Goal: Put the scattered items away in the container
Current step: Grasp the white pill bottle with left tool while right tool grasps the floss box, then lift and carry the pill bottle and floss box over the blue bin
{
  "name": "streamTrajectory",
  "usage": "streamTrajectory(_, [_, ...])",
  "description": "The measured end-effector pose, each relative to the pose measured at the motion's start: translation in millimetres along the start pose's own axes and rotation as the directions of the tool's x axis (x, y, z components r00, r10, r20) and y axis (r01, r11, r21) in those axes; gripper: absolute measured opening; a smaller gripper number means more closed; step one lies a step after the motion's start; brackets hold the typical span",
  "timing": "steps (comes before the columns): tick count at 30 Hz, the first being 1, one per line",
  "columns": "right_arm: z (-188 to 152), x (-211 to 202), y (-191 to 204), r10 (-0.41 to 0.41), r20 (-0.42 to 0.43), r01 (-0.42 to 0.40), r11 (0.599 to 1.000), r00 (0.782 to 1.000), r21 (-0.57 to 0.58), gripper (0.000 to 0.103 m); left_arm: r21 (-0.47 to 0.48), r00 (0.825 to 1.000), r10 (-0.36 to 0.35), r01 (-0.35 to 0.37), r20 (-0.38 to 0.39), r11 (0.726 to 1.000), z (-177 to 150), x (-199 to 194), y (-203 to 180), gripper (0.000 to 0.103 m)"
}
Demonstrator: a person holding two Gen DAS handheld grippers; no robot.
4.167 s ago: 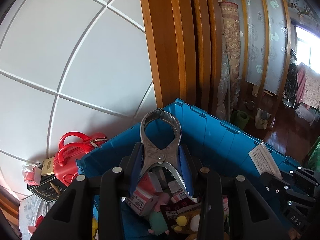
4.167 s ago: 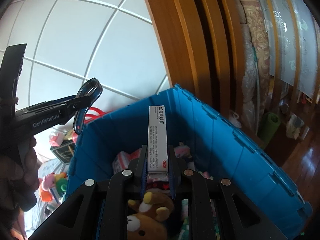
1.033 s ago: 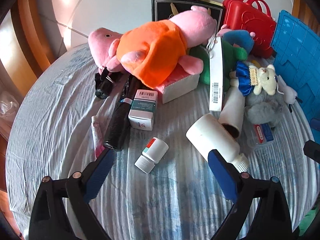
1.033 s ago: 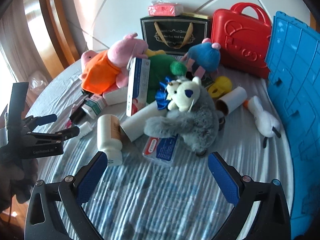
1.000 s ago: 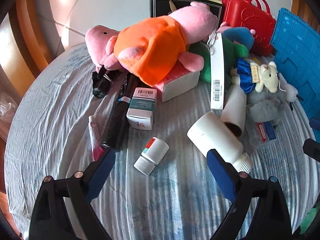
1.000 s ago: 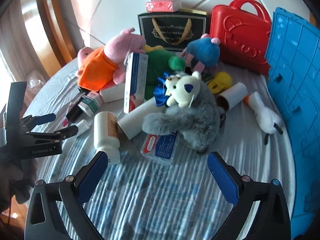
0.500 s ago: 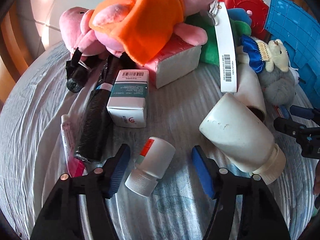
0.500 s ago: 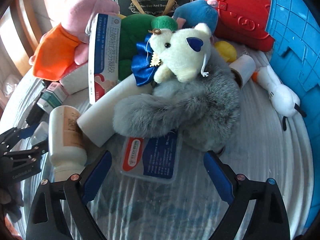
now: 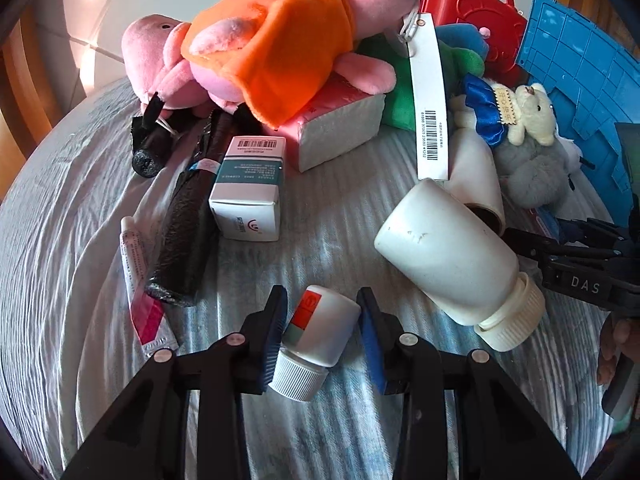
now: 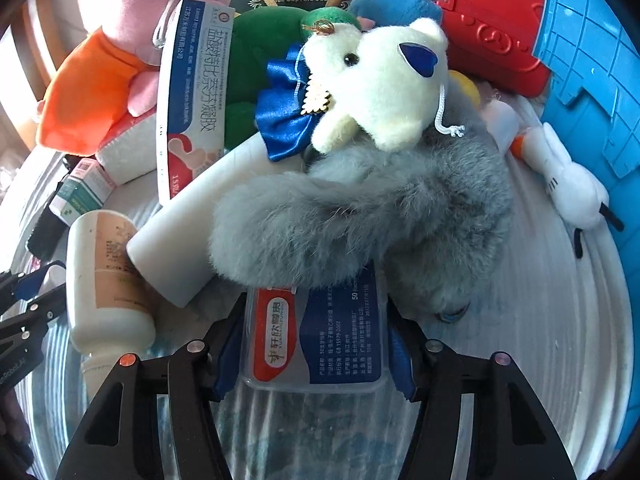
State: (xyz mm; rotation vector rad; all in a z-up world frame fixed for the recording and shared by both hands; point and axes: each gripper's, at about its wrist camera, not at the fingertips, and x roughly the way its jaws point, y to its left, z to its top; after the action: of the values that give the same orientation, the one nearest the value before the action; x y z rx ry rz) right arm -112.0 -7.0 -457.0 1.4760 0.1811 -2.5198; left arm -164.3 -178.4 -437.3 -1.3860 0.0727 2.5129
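My left gripper (image 9: pixel 322 328) straddles a small white bottle (image 9: pixel 318 334) with a ribbed cap and red-green label, lying on the striped cloth; the jaws stand close on both sides with a slight gap. My right gripper (image 10: pixel 314 344) straddles a clear flat box (image 10: pixel 316 340) with a red and blue label, lying half under a grey furry toy (image 10: pixel 360 216); its pads flank the box edges. The blue container (image 9: pixel 576 76) stands at the right, also in the right wrist view (image 10: pixel 592 80).
A large white bottle (image 9: pixel 452 256), a white tube (image 9: pixel 478 176), a teal-white box (image 9: pixel 250 192), a black roll (image 9: pixel 188 224), a pink pig plush (image 9: pixel 272 44), a cream bear (image 10: pixel 376 80), a red case (image 10: pixel 480 20) and a white duck toy (image 10: pixel 568 176) crowd the cloth.
Both grippers dropped from over the container to the cloth, then closed in: the left narrowed around the small bottle, the right around the flat box.
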Motion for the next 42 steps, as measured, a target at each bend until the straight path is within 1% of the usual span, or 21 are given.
streamTrajectory(5, [-15, -12, 2, 0.034, -0.025, -0.034, 0.999, 0.999, -0.005, 0.059, -0.012, 1.0, -0.001, 0.001, 0.003, 1.0, -6, -13, -6, 0.031])
streamTrajectory(8, [-21, -22, 4, 0.046, -0.035, -0.046, 0.999, 0.998, -0.005, 0.059, -0.021, 1.0, 0.005, -0.005, 0.009, 1.0, -4, -17, -6, 0.03])
streamTrajectory(20, [-19, -70, 8, 0.085, 0.004, -0.085, 0.995, 0.996, -0.044, 0.059, -0.063, 0.997, 0.036, -0.031, 0.073, 0.998, 3, -62, -1, 0.029])
streamTrajectory(22, [-26, -73, 18, 0.084, 0.009, -0.084, 0.995, 0.996, -0.048, 0.059, -0.068, 0.996, 0.042, -0.036, 0.081, 0.997, 4, -69, 1, 0.03])
streamTrajectory(24, [-26, -78, 18, 0.087, 0.012, -0.086, 0.995, 0.996, -0.046, 0.059, -0.071, 0.995, 0.05, -0.044, 0.089, 0.997, 6, -78, 2, 0.03])
streamTrajectory(26, [-16, -83, 10, 0.092, 0.019, -0.091, 0.995, 0.996, -0.045, 0.059, -0.075, 0.994, 0.059, -0.052, 0.095, 0.996, 8, -86, 3, 0.029])
streamTrajectory(31, [-4, -113, 8, 0.11, 0.053, -0.107, 0.993, 0.993, -0.059, 0.059, -0.078, 0.99, 0.087, -0.078, 0.115, 0.994, 18, -112, 1, 0.029])
streamTrajectory(42, [31, -179, 17, 0.174, 0.128, -0.161, 0.981, 0.976, -0.107, 0.059, -0.119, 0.974, 0.166, -0.148, 0.152, 0.982, 46, -172, -7, 0.03])
